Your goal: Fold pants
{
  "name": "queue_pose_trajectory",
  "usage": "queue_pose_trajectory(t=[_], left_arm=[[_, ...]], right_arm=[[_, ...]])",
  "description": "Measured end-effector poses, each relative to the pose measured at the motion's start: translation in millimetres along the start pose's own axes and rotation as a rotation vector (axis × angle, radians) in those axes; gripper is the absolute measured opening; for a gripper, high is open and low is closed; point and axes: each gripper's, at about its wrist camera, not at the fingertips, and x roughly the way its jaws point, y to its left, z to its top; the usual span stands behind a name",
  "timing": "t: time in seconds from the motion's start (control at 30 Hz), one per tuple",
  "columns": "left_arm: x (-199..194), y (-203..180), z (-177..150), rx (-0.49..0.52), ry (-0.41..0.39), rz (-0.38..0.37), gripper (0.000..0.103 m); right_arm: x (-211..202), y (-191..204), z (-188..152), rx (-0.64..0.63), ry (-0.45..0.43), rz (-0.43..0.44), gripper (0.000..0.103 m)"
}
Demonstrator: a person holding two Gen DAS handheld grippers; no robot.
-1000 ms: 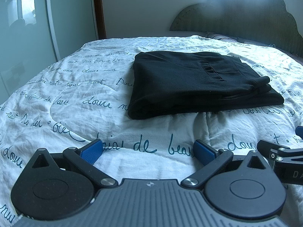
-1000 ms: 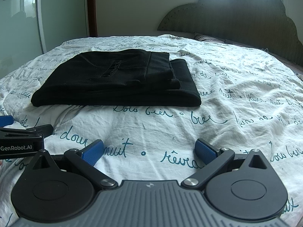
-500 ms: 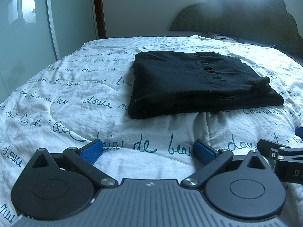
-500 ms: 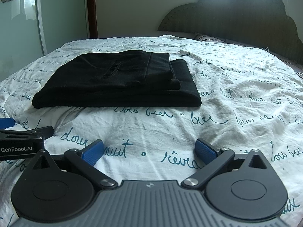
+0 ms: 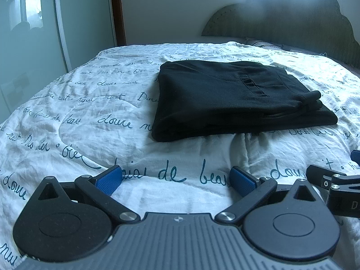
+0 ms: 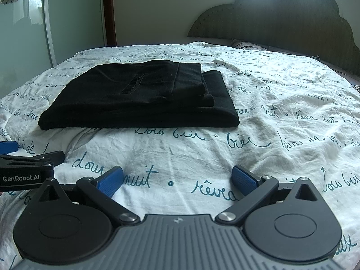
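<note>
The black pants lie folded into a flat rectangular stack on the bed, on a white quilt printed with teal handwriting, and nothing touches them. In the left wrist view the stack sits ahead and slightly to the right of centre, its top layer showing a pocket opening, with the lower layers stepping out past the upper ones at the right end. In the right wrist view the same stack lies ahead and to the left. The left gripper hangs low over the quilt on the near side of the pants, its blue-padded fingers spread wide with only bedding between them. The right gripper is likewise spread wide and empty, near the quilt and apart from the pants. The two grippers sit side by side: each shows at the edge of the other's view. Whether either gripper actually rests on the quilt is hard to judge from these low angles. Behind the bed stand a dark scalloped headboard, a pale wall and a bright window.
</note>
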Motion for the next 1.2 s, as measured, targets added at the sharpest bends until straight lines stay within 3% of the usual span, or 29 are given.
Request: queue_pose_trajectory(t=[1.2], left_arm=[[0.5,2.5,0.2,-0.012,0.006,-0.01,0.103]], right_arm=[[-0.6,2.4,-0.7,-0.008,-0.008,-0.005,0.103]])
